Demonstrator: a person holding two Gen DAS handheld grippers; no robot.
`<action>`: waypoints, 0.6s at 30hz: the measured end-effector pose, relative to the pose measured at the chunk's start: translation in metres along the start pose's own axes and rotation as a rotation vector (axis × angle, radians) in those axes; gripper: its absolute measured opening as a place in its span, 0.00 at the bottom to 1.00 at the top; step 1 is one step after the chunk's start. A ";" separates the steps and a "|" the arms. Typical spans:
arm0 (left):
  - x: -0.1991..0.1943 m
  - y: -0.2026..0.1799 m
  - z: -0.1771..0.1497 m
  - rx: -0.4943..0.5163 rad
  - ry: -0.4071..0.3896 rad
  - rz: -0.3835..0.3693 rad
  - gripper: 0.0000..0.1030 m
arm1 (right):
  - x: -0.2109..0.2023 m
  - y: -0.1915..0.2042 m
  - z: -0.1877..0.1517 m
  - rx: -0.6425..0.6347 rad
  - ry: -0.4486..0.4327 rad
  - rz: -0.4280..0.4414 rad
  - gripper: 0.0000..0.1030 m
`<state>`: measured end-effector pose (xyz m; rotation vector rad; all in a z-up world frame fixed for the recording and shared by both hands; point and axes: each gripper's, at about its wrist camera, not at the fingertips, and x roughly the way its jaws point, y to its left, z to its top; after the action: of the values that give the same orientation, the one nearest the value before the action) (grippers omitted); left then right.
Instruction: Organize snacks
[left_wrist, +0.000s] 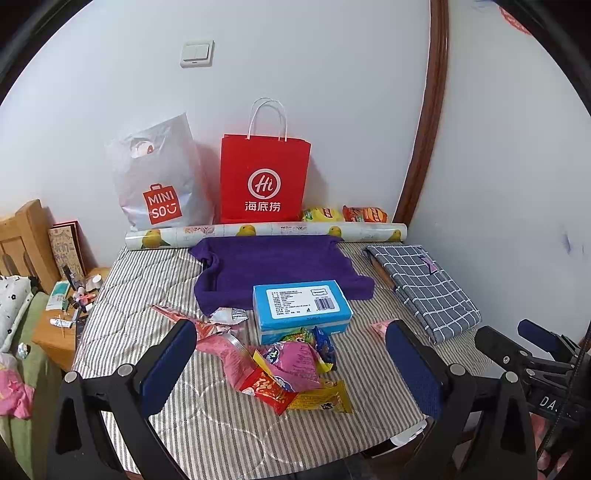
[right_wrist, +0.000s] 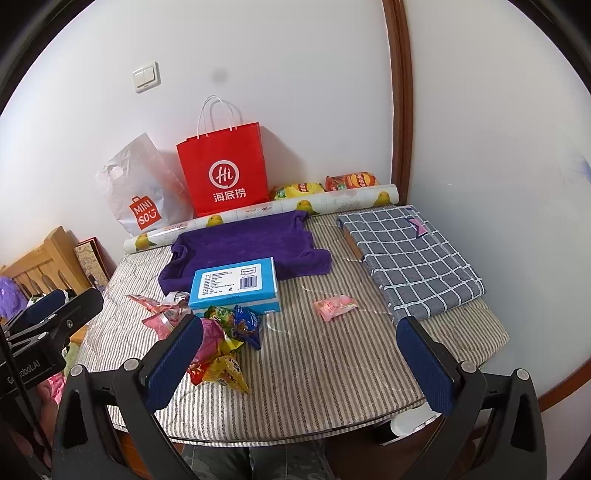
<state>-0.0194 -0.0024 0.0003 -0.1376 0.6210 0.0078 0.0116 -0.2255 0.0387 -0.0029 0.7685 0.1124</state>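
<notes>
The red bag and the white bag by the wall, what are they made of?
The red bag looks like matte paper: it stands stiff with crisp edges and twisted cord handles. The white bag looks like thin glossy plastic: it is crinkled, slightly see-through, with a die-cut handle hole.

The left hand-held gripper (left_wrist: 291, 362) is a black plastic frame with silver screws and two dark blue textured finger pads (left_wrist: 168, 365). The right hand-held gripper (right_wrist: 306, 360) looks identical, with dark blue pads (right_wrist: 173, 360).
</notes>
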 end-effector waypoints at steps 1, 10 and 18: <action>0.000 0.000 0.000 0.001 0.000 0.000 1.00 | -0.001 0.000 -0.001 -0.001 -0.001 0.001 1.00; 0.000 0.000 0.000 0.000 0.000 0.001 1.00 | -0.004 0.001 -0.001 -0.005 -0.010 0.004 1.00; 0.000 -0.001 0.000 -0.001 -0.002 -0.001 1.00 | -0.004 0.001 -0.002 -0.003 -0.009 0.006 1.00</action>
<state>-0.0195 -0.0035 0.0003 -0.1390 0.6187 0.0077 0.0074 -0.2245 0.0406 -0.0033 0.7596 0.1193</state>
